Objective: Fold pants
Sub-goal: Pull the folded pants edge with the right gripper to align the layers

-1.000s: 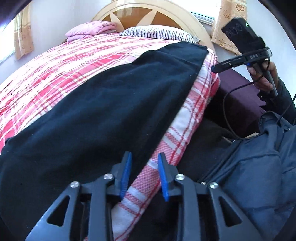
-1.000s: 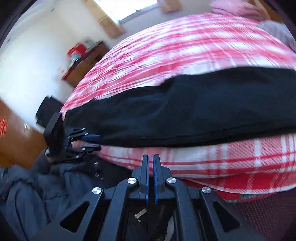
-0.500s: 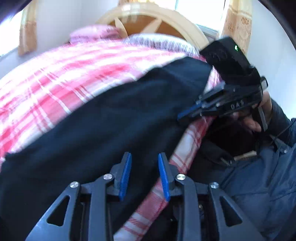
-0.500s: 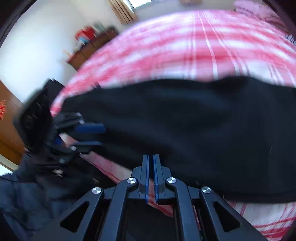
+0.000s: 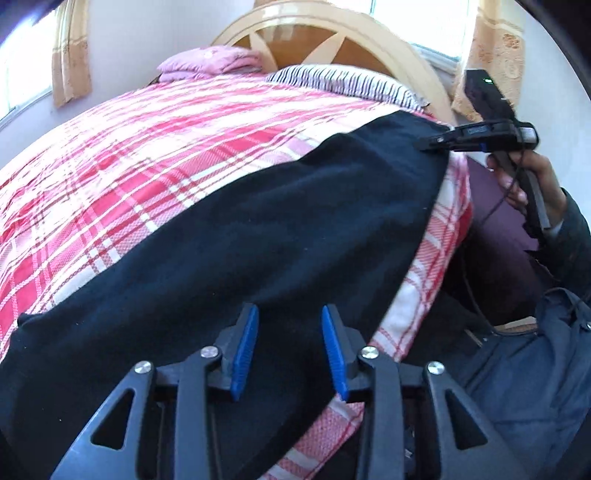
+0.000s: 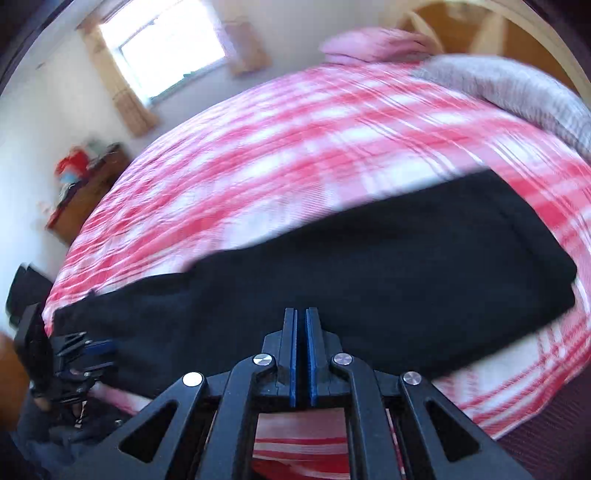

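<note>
Black pants [image 5: 258, 229] lie flat in a long band along the near edge of the bed. My left gripper [image 5: 289, 314] hangs over their near end. Its jaws are opening, and the cloth lies under the blue pads [image 5: 243, 354] without being pinched. From the right wrist, the left gripper [image 6: 99, 354] shows at the pants' [image 6: 369, 277] left end. My right gripper [image 6: 302, 314] is shut, with nothing seen between its pads, above the pants' near edge. In the left wrist view its tip [image 5: 424, 144] sits at the pants' far corner by the headboard.
The bed has a red and white plaid cover [image 5: 147, 147], a pink pillow [image 5: 210, 62], a striped pillow [image 5: 343, 81] and a curved wooden headboard [image 5: 332, 33]. A person's hand [image 5: 517, 184] and blue jacket [image 5: 535, 369] are beside the bed. A wooden dresser [image 6: 81, 184] stands by the far wall.
The right gripper has swung along the pants to their headboard end, still shut. The left gripper has shifted further over the cloth and its jaws stand a little wider.
</note>
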Tool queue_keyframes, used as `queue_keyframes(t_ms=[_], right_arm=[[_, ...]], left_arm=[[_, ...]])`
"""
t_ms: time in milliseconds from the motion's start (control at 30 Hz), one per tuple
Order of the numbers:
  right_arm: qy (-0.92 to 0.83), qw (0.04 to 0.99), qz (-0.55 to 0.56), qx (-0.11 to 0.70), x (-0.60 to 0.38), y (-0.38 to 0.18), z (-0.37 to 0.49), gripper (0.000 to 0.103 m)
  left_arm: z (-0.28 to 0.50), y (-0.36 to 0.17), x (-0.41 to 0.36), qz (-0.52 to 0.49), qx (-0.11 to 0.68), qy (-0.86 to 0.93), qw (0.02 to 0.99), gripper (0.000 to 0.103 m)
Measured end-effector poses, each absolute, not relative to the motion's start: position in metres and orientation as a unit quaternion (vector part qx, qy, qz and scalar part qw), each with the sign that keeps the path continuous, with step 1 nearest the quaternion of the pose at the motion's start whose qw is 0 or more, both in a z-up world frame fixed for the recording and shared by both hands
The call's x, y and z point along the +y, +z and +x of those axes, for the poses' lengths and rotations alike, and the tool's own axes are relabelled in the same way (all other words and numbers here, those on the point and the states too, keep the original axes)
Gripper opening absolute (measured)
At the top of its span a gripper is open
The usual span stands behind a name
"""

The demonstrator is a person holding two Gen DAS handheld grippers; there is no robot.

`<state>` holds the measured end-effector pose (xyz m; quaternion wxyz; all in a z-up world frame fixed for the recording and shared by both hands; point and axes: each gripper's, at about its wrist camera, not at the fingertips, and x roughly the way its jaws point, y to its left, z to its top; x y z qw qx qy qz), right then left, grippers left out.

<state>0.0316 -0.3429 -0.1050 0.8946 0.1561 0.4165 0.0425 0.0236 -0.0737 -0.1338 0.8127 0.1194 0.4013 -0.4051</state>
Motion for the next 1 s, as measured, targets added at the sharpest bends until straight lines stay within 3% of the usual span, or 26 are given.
queue_keyframes(t_ms=[133, 200, 267, 533, 900, 1000], right_arm=[[0.049, 0.904, 0.169, 0.389, -0.352, -0.095, 0.024, 0.005], [0.034, 0.913, 0.165, 0.37, -0.356, -0.089, 0.02, 0.005], [0.008, 0.915, 0.158, 0.371, -0.368, -0.091, 0.018, 0.006], [-0.008, 0.913, 0.117, 0.391, -0.373, -0.096, 0.02, 0.007], [-0.013, 0.918, 0.078, 0.39, -0.364, -0.096, 0.016, 0.007], [-0.032, 0.923, 0.045, 0.382, -0.352, -0.095, 0.015, 0.008]], left_arm=[[0.028, -0.13, -0.083, 0.131, 0.403, -0.39, 0.818, 0.04], [0.032, -0.127, -0.087, 0.138, 0.397, -0.372, 0.828, 0.056], [0.036, -0.124, -0.089, 0.139, 0.389, -0.352, 0.84, 0.065], [0.044, -0.134, -0.09, 0.138, 0.41, -0.333, 0.838, 0.066], [0.043, -0.14, -0.111, 0.145, 0.405, -0.33, 0.84, 0.086], [0.043, -0.14, -0.11, 0.143, 0.401, -0.328, 0.843, 0.086]])
